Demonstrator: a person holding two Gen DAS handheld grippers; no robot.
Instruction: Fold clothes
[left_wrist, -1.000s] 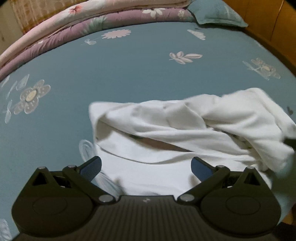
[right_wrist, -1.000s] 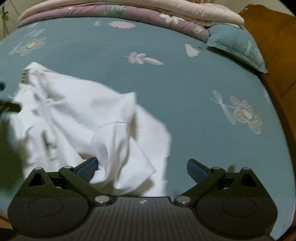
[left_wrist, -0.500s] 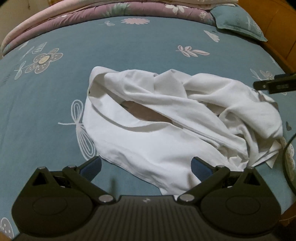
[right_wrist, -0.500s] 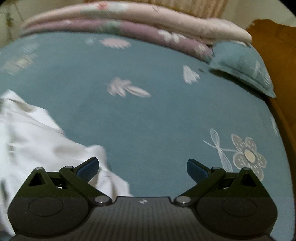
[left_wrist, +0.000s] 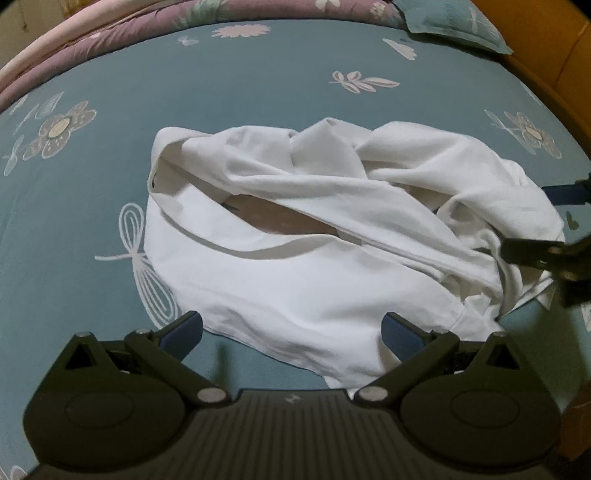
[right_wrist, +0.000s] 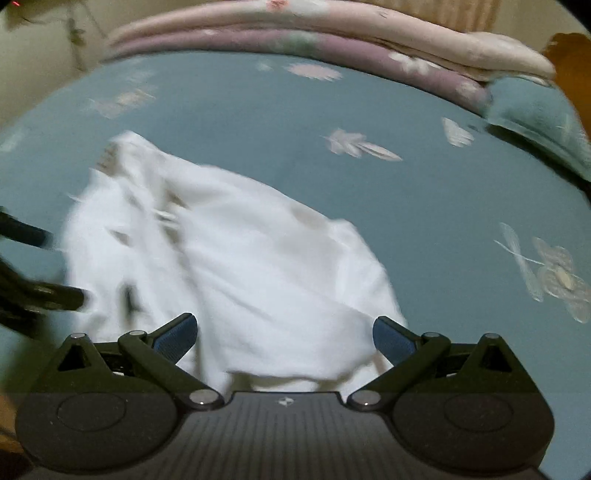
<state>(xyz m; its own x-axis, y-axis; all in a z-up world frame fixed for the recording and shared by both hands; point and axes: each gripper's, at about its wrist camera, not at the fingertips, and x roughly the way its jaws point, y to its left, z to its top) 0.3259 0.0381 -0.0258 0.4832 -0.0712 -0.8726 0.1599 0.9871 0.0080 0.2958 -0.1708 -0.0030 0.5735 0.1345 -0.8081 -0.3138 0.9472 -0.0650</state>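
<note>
Since half a second ago, when it faced mostly bare bed (left_wrist: 258, 85), the right tongs (right_wrist: 284, 338) have swung back over the crumpled white shirt (left_wrist: 314, 236). Both it and the left tongs (left_wrist: 291, 332) gape wide, holding nothing. Folding hasn't started; spreading probably comes next.

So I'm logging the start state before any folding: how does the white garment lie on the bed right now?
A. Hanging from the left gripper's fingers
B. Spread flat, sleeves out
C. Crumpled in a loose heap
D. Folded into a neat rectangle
C: the white garment lies bunched in overlapping folds on the teal bedsheet, and the left gripper is open with nothing between its fingers.
</note>
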